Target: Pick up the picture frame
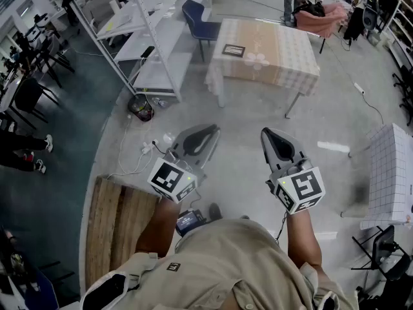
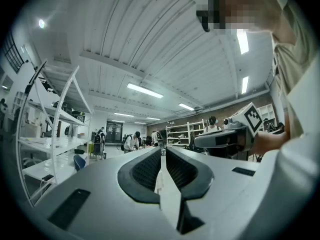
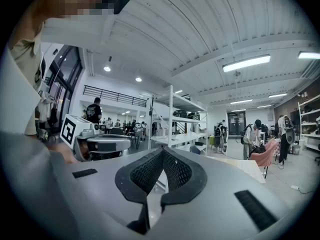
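The picture frame (image 1: 233,50) is a small dark rectangle lying flat on a table with a checked cloth (image 1: 284,66), a few steps ahead of me on the floor. I hold both grippers up at chest height, far short of it. My left gripper (image 1: 212,130) is shut, its jaws meeting with nothing between them (image 2: 161,153). My right gripper (image 1: 266,133) is shut and empty too (image 3: 163,152). Both point level across the room, so neither gripper view shows the frame. Each gripper view catches the other gripper to the side.
White metal shelving (image 1: 151,37) stands at the left with a blue chair (image 1: 199,19) behind it. A wooden pallet (image 1: 119,221) lies near my left foot. Cables and a power strip (image 1: 146,148) trail on the floor. A white grid-cloth table (image 1: 392,173) is at the right.
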A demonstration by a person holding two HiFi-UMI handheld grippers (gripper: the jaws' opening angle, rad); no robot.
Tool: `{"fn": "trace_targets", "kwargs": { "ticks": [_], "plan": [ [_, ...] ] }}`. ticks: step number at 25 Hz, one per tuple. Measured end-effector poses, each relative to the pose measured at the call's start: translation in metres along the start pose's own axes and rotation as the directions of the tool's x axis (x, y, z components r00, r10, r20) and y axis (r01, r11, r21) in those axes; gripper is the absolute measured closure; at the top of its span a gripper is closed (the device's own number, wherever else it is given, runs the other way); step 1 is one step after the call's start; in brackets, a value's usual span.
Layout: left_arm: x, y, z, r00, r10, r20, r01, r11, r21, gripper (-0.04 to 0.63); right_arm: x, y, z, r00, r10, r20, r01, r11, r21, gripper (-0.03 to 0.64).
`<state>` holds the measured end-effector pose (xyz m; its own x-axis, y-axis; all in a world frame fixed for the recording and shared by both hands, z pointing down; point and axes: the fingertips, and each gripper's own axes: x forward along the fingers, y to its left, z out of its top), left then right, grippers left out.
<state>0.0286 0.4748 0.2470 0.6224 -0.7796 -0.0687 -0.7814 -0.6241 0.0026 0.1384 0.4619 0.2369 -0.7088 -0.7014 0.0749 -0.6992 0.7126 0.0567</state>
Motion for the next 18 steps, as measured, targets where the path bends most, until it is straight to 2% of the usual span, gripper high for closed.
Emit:
{"fn": "trace_targets", "kwargs": {
  "ticks": [18],
  "plan": [
    [-0.008,0.060,-0.005,0.999,-0.047,0.006,0.047,0.999,0.001,0.555,0.055,0.011,-0.002,0.998,-0.058,0.005,0.058,0.998,0.030,0.589]
  ]
}}
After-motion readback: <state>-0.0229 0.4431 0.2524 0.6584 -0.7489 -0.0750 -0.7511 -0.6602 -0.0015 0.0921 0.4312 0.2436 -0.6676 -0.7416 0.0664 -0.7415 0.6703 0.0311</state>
